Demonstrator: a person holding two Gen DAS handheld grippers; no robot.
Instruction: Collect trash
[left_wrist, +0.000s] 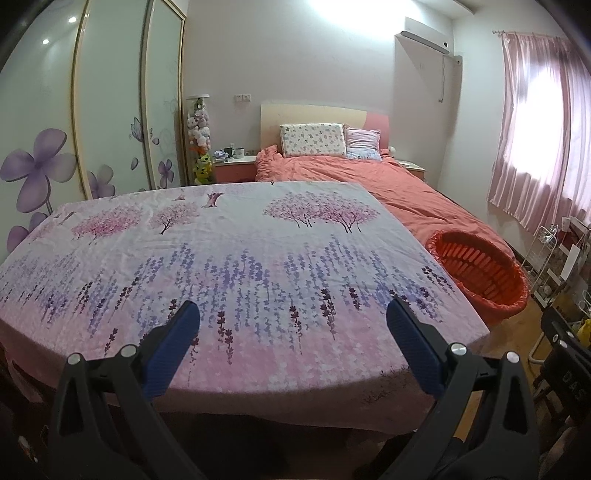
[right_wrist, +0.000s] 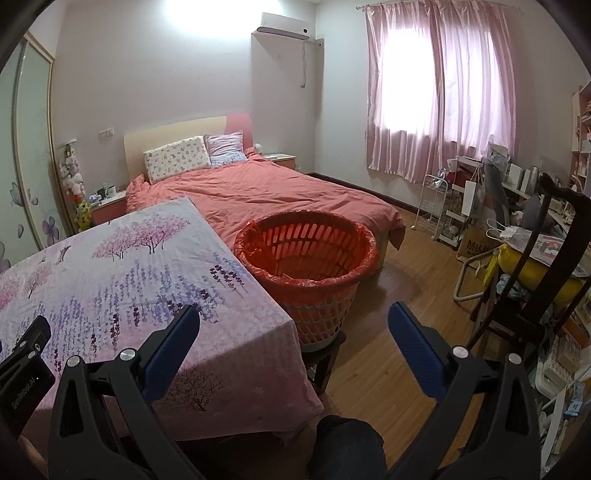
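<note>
An orange slatted basket (right_wrist: 310, 258) lined with a red bag stands on a dark stool just right of the table; it also shows in the left wrist view as the basket (left_wrist: 480, 273) at the right. The table is covered with a pink and purple flowered cloth (left_wrist: 236, 266) (right_wrist: 122, 280), and I see no trash on it. My left gripper (left_wrist: 293, 314) hovers open over the table's near edge with nothing between its blue pads. My right gripper (right_wrist: 293, 317) is open too, above the table's right corner and in front of the basket, holding nothing.
A bed with a salmon quilt (right_wrist: 258, 192) lies behind the table and basket. Wardrobe doors (left_wrist: 110, 110) line the left wall. A dark chair (right_wrist: 535, 288), a wire rack (right_wrist: 436, 203) and cluttered shelves fill the right side. Wooden floor (right_wrist: 399, 325) lies between basket and chair.
</note>
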